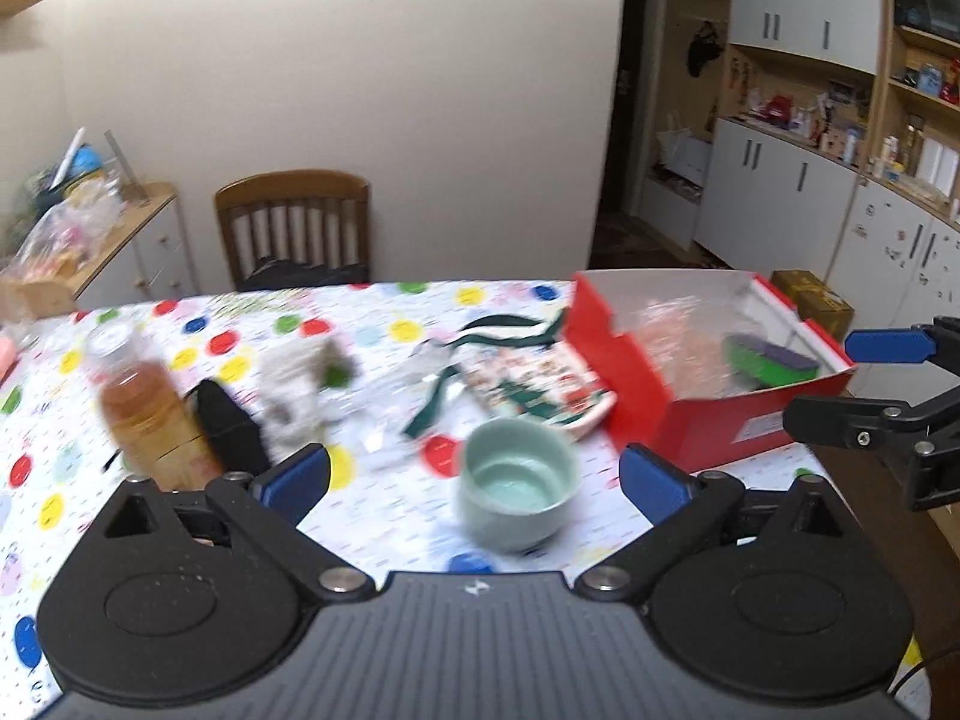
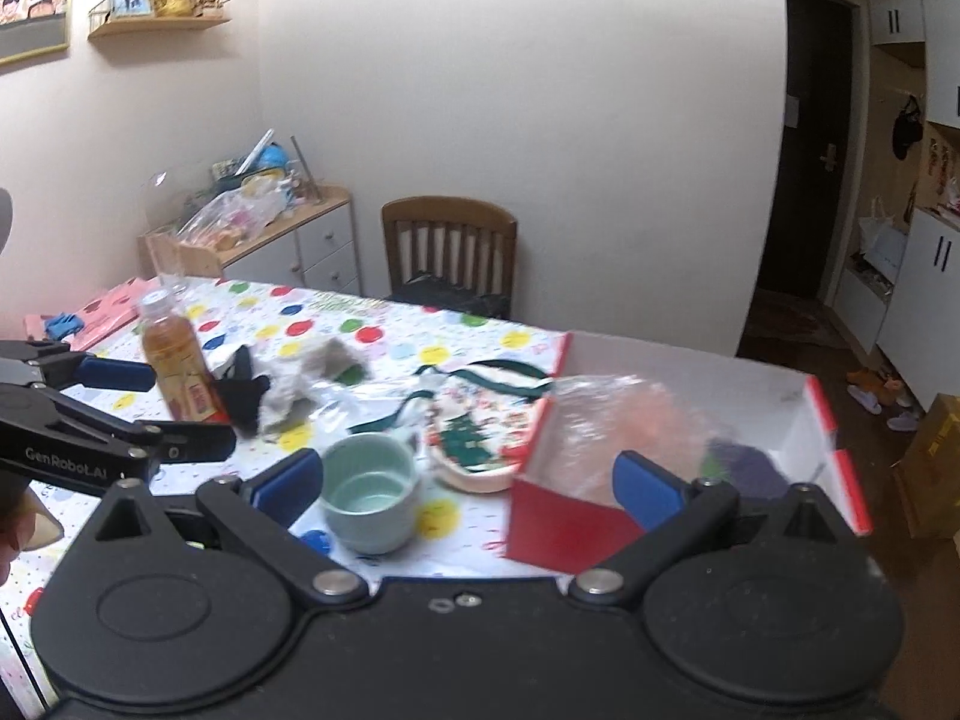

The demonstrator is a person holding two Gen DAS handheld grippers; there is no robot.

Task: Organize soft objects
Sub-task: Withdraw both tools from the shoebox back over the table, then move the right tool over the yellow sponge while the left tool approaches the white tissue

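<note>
Both grippers hover spread wide and empty, the left gripper (image 1: 474, 474) and right gripper (image 2: 468, 480) above the dotted desk (image 1: 384, 324). Nearest sits a pale green ceramic cup (image 1: 516, 495). Beyond it lies a Christmas-print fabric pouch with green ribbon (image 1: 540, 387), touching the red cardboard box (image 1: 636, 378) holding a purple-green soft item (image 1: 771, 360).

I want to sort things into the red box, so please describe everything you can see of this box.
The red box is an open cardboard box, red outside, white inside, no lid visible. It stands upright at the right end of the dotted tablecloth. Inside lie a crinkled clear plastic bag with something pinkish, and a purple and green soft item. The Christmas-print fabric lies against its left wall.
</note>
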